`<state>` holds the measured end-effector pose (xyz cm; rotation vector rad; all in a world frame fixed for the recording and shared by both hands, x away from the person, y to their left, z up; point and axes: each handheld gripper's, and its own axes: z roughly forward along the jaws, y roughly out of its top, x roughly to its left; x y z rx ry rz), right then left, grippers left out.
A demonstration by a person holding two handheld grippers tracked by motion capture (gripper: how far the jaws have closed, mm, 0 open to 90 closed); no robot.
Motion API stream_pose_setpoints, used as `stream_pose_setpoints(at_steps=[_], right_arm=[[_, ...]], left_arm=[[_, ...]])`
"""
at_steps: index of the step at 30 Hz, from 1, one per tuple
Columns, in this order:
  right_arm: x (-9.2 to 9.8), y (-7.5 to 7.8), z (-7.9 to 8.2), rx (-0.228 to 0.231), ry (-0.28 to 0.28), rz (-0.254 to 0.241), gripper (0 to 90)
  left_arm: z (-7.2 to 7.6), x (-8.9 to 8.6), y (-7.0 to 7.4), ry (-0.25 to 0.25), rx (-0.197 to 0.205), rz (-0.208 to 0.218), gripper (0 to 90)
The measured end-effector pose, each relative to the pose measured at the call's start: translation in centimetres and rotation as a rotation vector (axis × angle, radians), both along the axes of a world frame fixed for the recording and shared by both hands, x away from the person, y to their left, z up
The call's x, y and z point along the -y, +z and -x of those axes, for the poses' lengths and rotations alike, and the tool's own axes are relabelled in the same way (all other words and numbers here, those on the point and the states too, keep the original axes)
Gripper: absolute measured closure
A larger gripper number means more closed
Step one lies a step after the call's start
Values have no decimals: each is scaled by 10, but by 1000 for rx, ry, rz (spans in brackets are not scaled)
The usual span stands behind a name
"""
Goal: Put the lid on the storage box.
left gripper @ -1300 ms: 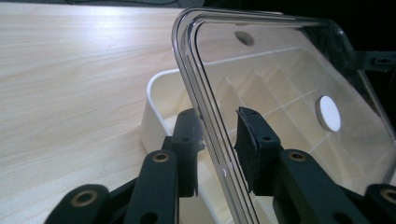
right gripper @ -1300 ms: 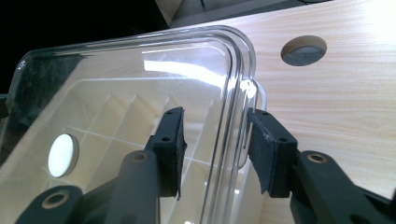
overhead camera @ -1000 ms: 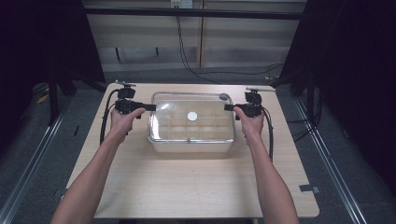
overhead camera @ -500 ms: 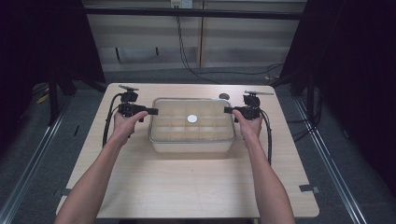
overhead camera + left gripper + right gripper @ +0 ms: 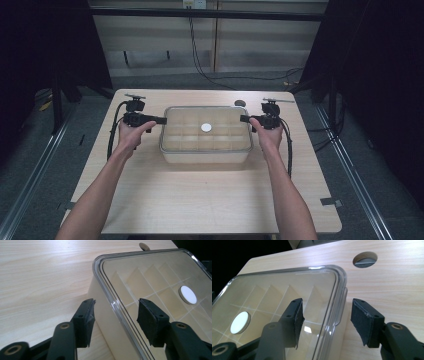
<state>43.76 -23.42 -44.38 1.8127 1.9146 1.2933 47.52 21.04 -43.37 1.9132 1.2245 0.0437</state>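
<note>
Clear lid (image 5: 206, 129), pale wooden table (image 5: 200, 195)

This is a lab-style recording booth, not a home. A pale wooden desk (image 5: 200, 200) with a round cable hole (image 5: 365, 259) stands on grey floor (image 5: 370, 165) between metal floor rails (image 5: 30, 175). Black curtains (image 5: 380, 60) close off both sides, cables (image 5: 200, 55) hang down a plain panelled back wall (image 5: 150, 45), and tape marks (image 5: 331, 202) sit at the desk's edge.

Clear lidded plastic compartment box (image 5: 205, 135) mid wooden table (image 5: 200, 200); left gripper (image 5: 159, 120) left of box, right gripper (image 5: 244, 118) right; round table hole (image 5: 240, 103) behind box.
</note>
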Motion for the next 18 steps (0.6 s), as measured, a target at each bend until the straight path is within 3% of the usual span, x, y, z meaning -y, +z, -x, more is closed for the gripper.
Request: stream_pose_setpoints(at_steps=[8, 18], right_arm=[[7, 14, 9, 27, 13, 2, 391], [9, 31, 32, 73, 76, 8, 375]], left_arm=[[15, -8, 8, -2, 33, -8, 404], [38, -13, 15, -34, 76, -10, 373]])
